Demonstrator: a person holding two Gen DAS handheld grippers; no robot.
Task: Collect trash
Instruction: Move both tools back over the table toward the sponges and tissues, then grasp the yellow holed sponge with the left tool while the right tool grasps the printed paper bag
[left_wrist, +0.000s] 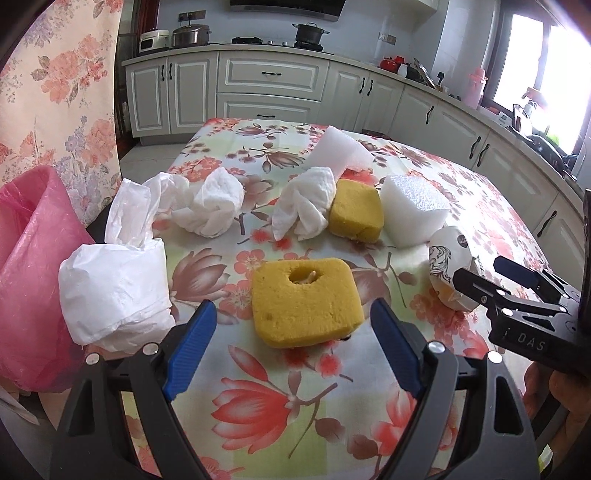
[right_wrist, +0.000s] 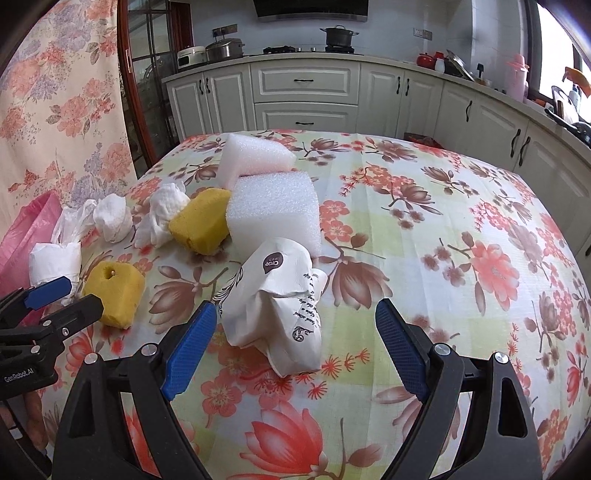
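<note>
Nearest your left gripper lies a yellow sponge, squarish with a round hole near its far edge. It sits on the floral tablecloth between the blue pads, touching neither; the jaws stand wide. Your right gripper is likewise wide, with a crumpled printed paper wrapper between its pads, closer to the left one. Behind lie a second sponge, two white foam blocks, tissue wads and a white bag. A pink bin bag hangs at the table's left edge
</note>
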